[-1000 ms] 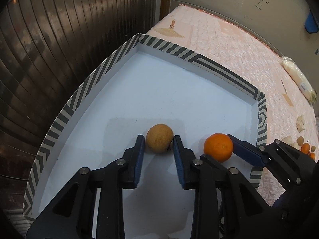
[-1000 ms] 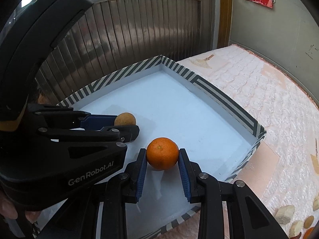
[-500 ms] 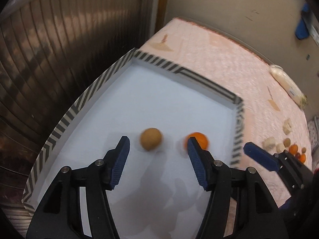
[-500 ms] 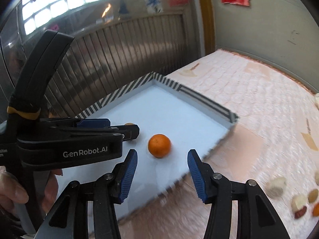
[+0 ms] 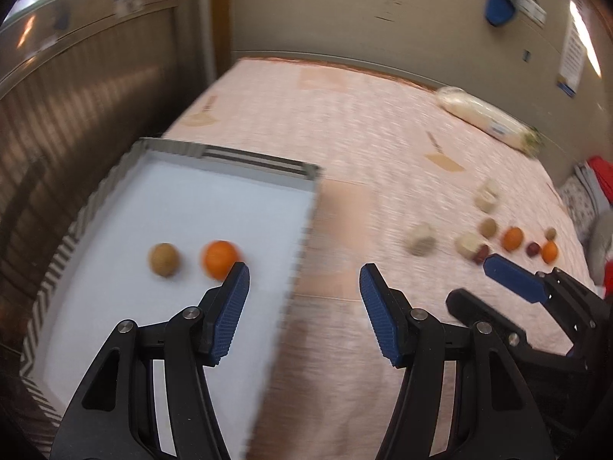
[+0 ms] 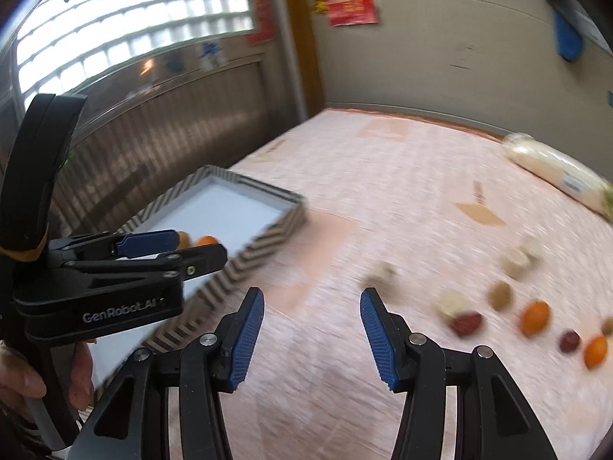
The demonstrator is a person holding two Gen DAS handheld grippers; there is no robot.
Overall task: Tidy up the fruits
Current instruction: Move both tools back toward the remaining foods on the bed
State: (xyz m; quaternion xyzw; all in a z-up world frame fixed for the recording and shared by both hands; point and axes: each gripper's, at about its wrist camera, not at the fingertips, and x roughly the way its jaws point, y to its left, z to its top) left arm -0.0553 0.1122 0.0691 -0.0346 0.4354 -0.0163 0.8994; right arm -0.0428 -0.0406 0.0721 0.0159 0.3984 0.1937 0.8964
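Though in tray (image 5: 115, 176): orange (image 5: 219, 258); unheld

Each camera sat on a gripper and looked forward and down over the bed. Both saw the striped tray (image 5: 46, 287) (image 6: 268, 245) at left and the small fruits (image 5: 513, 238) (image 6: 534, 318) at right.

left gripper (image 5: 304, 287): black frame | blue ribbed pads | silver screws | white "GenRobot.AI" lettering | orange band
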